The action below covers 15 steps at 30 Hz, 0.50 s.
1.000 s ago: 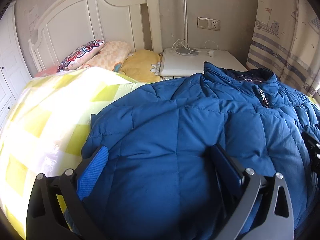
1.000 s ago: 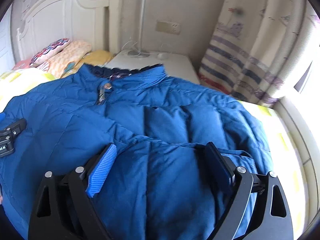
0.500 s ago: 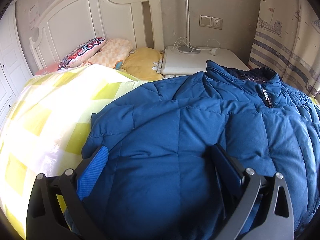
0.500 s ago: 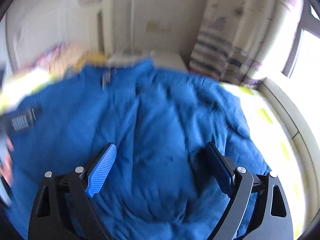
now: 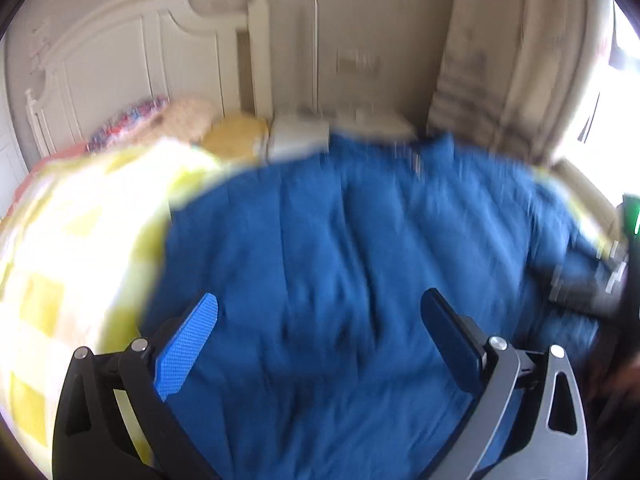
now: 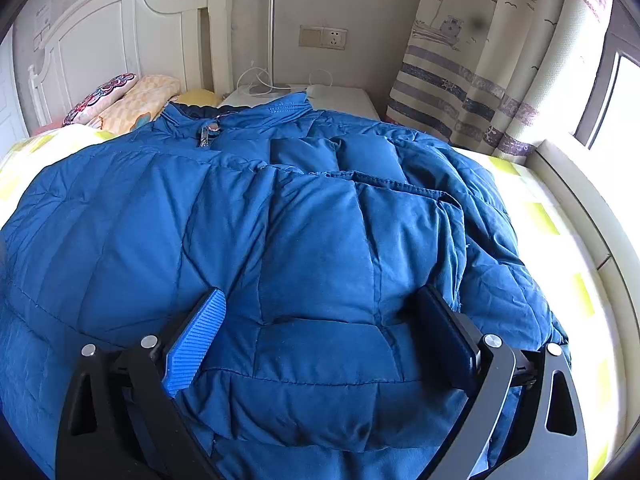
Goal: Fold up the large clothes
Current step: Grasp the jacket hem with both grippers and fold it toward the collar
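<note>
A big blue puffer jacket (image 6: 120, 240) lies front-up on the bed, collar and zip pull (image 6: 206, 136) toward the headboard. One sleeve (image 6: 360, 232) is folded across its chest. My right gripper (image 6: 322, 292) sits low over that sleeve; its jaws are opening, and puffy sleeve fabric bulges between the wide-set fingers. In the blurred left wrist view the jacket (image 5: 360, 240) fills the middle. My left gripper (image 5: 320, 298) is open above it, gripping nothing. A dark blurred device (image 5: 592, 296) shows at the right edge.
The jacket lies on a yellow-and-white checked bedsheet (image 6: 560, 240). Pillows (image 6: 132, 100) lean on the white headboard (image 6: 120, 32). A white nightstand (image 6: 344, 96) with a lamp pole and cables stands behind the collar. A curtain (image 6: 480, 80) and window ledge (image 6: 580, 184) are at right.
The left wrist view has swung to the right and blurred, bringing the curtain, window and a dark device into view. The right wrist view has steadied over the folded sleeve.
</note>
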Each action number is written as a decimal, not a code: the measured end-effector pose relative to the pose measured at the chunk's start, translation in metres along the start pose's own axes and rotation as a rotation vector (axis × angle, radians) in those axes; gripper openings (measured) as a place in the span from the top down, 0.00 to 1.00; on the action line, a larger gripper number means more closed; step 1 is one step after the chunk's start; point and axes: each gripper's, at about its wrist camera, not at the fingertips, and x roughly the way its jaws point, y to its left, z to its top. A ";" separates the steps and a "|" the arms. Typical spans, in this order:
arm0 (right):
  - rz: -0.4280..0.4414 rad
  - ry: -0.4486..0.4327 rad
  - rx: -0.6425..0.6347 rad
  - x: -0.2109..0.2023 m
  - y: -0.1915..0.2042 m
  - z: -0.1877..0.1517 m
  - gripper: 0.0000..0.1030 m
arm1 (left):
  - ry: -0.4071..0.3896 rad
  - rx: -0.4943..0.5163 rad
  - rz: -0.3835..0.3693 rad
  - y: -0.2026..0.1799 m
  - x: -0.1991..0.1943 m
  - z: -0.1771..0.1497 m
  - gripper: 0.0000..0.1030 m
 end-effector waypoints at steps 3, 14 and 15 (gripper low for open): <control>-0.003 0.001 -0.003 0.000 0.000 0.000 0.09 | 0.031 -0.013 -0.003 0.003 0.006 -0.010 0.02; 0.115 0.026 -0.045 -0.067 -0.002 -0.013 0.05 | 0.078 0.007 0.034 -0.001 0.015 -0.010 0.02; 0.107 0.018 -0.076 -0.076 0.000 -0.022 0.05 | 0.079 0.009 0.037 -0.002 0.014 -0.011 0.02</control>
